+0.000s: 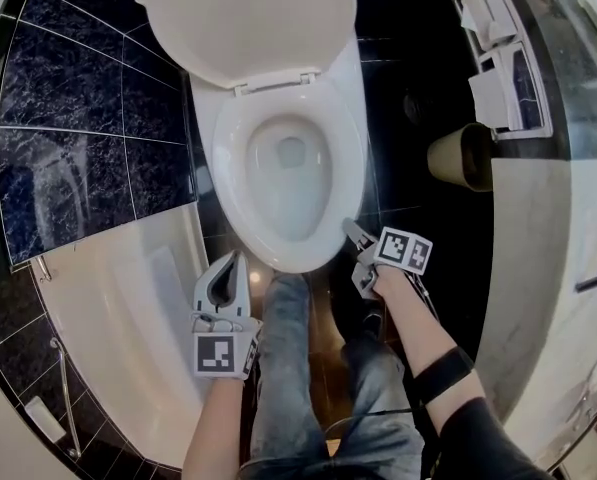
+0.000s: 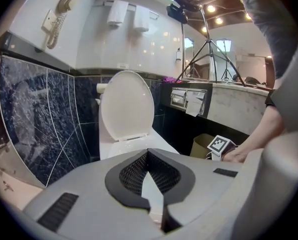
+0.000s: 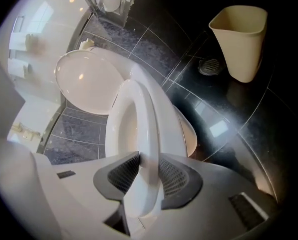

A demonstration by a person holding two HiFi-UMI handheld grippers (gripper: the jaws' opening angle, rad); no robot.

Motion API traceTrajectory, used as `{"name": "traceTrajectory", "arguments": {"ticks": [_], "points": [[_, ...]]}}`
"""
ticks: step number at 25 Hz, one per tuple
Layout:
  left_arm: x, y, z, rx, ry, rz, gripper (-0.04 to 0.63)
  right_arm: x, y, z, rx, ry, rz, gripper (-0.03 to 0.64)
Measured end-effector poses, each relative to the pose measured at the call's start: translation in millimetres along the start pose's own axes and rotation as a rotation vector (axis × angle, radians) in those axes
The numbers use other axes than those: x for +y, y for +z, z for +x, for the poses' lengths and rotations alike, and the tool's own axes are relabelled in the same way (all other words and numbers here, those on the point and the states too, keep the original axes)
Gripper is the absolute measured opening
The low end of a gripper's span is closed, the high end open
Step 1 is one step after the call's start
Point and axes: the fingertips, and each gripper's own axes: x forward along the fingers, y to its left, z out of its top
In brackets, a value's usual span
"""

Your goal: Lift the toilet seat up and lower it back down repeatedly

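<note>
Now, right gripper [image 1: 350,228] clamps the toilet seat [image 1: 346,163] at five o'clock; left gripper [image 1: 240,257] hovers at seven, fingers together.

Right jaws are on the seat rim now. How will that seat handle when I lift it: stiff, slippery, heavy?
The toilet seat looks like a rigid moulded ring, so it should probably swing up whole about its hinge rather than flex. Its glossy surface may let the right gripper slip. Released partway, it would likely drop.
</note>
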Motion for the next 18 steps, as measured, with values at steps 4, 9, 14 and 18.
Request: {"name": "traceTrajectory", "arguments": {"ticks": [4,9,14,18], "points": [[-1.9,-3.6,0.7,-0.001,-0.008,-0.002,-0.008,-1.1,1.4,-2.0,-0.019,-0.007,0.024,0.136],[-0.3,-11.0,-1.8,0.007,-0.011,0.009,-0.008,0.0,0.5,-2.6,-0.008,-0.025,0.039,0.135],[-2.7,-16.4,-4.5,0.014,-0.029,0.040,-0.008,12.5,2.7,-13.7,-0.001,-0.017,0.041,0.133],[-8.8,-25.2,-10.0,0.046,-0.016,0.009,-0.008,26.0,4.8,-25.0,0.013,-0.014,0.049,0.129]]}}
